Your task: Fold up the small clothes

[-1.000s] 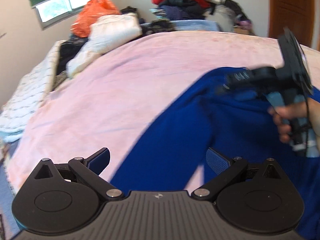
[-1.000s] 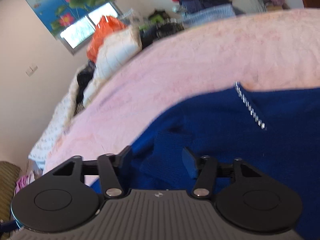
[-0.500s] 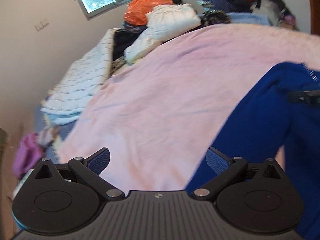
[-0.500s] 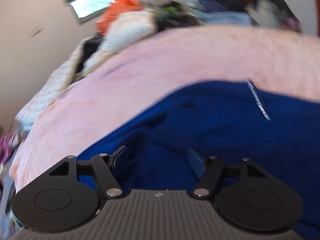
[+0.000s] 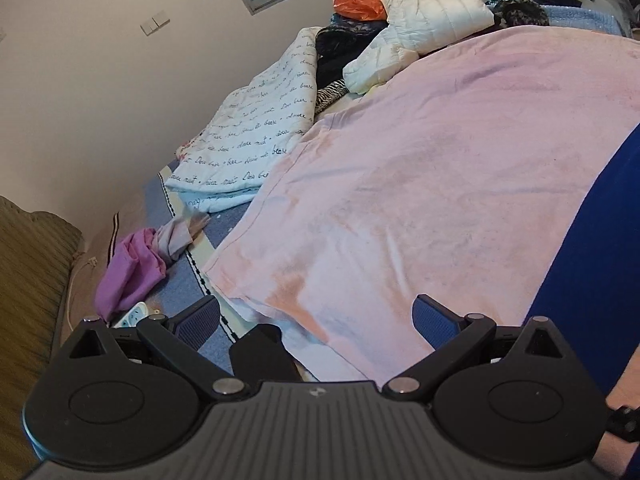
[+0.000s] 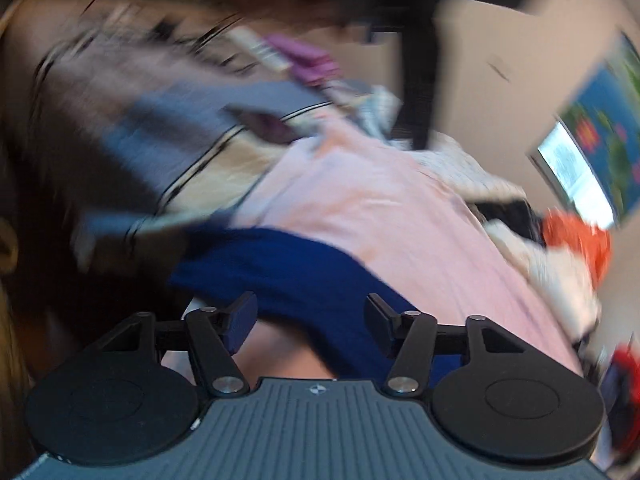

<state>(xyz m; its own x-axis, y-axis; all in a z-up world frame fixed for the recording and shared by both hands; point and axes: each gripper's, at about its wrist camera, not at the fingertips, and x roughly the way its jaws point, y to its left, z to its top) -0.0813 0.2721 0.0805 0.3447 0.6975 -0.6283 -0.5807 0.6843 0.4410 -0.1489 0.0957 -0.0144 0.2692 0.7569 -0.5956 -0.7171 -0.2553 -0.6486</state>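
Left wrist view: my left gripper (image 5: 316,320) has its fingers spread, empty, over the pink blanket (image 5: 420,168). The blue garment (image 5: 592,240) lies unfolded at the blanket's near right. My right gripper (image 6: 310,320) has been closing, fingers apart, nothing pinched. Folding not yet done.

White quilt (image 5: 256,136), cursive script, illegible

Both tongs share one build: the left tongs (image 5: 316,322) and right tongs (image 6: 310,322) each have a grey ribbed body with a small logo, flanked by two black discs. Black linkage arms with silver screws carry dark-blue textured pads (image 5: 434,322). At four o'clock in the left view, a black wrist strap (image 5: 624,424) shows.
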